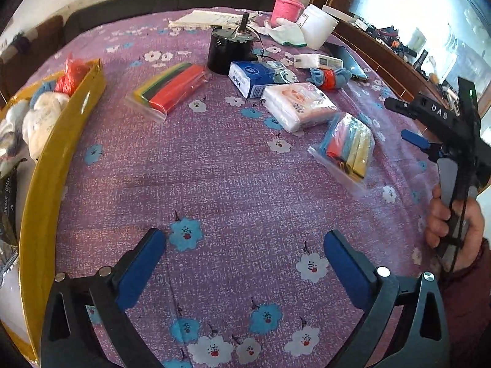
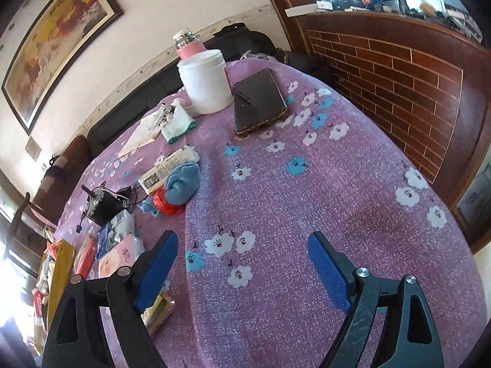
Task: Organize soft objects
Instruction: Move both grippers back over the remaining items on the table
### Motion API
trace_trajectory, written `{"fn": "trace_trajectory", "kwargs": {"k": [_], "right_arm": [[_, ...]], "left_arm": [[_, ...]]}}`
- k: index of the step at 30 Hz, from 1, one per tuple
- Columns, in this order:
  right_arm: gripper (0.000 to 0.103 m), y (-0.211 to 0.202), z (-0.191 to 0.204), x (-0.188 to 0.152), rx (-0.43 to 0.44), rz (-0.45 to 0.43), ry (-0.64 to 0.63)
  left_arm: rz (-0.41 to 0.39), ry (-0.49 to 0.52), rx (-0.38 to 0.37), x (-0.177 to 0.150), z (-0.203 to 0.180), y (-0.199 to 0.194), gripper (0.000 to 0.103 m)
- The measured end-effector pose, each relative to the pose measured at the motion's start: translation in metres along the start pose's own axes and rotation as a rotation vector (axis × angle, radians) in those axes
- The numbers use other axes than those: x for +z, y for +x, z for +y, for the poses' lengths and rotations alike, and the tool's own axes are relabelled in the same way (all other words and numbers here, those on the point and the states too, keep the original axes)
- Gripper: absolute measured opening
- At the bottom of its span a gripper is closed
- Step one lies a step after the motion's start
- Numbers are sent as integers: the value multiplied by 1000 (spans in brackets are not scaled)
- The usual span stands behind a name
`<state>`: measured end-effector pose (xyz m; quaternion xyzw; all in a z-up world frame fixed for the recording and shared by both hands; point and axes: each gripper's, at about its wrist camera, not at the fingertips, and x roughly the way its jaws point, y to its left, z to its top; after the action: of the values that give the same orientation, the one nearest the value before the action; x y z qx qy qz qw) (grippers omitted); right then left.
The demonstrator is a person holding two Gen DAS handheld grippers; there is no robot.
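Yellow box [image 1: 40, 202] cut off left, contents partly hidden, left gripper [image 1: 245, 263] empty

A long yellow cardboard box [image 1: 46, 165] stands at the left edge of the worktop, holding white bundles [image 1: 40, 116], a blue cloth and a red plastic bag [image 1: 72, 75]. On the purple flowered cloth lie a clear bag of red, black and yellow strips [image 1: 173, 87], a blue tissue pack [image 1: 257, 78] touching a pale pink tissue pack [image 1: 299, 104], a clear bag of blue and yellow rolls [image 1: 348, 148], and farther back a blue cloth with red plastic [image 1: 330, 78].
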<state>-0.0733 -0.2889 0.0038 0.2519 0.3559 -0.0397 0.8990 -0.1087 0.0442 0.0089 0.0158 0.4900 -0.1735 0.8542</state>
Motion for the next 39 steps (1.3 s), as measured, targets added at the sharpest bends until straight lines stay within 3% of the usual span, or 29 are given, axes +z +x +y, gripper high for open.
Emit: {"fn": "trace_trajectory", "kwargs": {"k": [7, 14, 23, 29, 35, 39], "right_arm": [[90, 5, 0, -1, 30, 23, 8], [90, 6, -2, -2, 26, 23, 13], [96, 10, 8, -5, -16, 28, -41], [102, 9, 1, -5, 38, 11, 0], [102, 6, -12, -3, 120, -5, 81], [102, 7, -4, -3, 86, 1, 46]], "left_arm": [[-14, 88, 126, -8, -18, 6, 103], [-22, 91, 132, -10, -19, 5, 103], [2, 96, 115, -11, -18, 3, 103], [-2, -12, 2, -2, -2, -14, 103], [-53, -75, 5, 19, 13, -29, 103], [-55, -113, 15, 36, 23, -23, 103]]}}
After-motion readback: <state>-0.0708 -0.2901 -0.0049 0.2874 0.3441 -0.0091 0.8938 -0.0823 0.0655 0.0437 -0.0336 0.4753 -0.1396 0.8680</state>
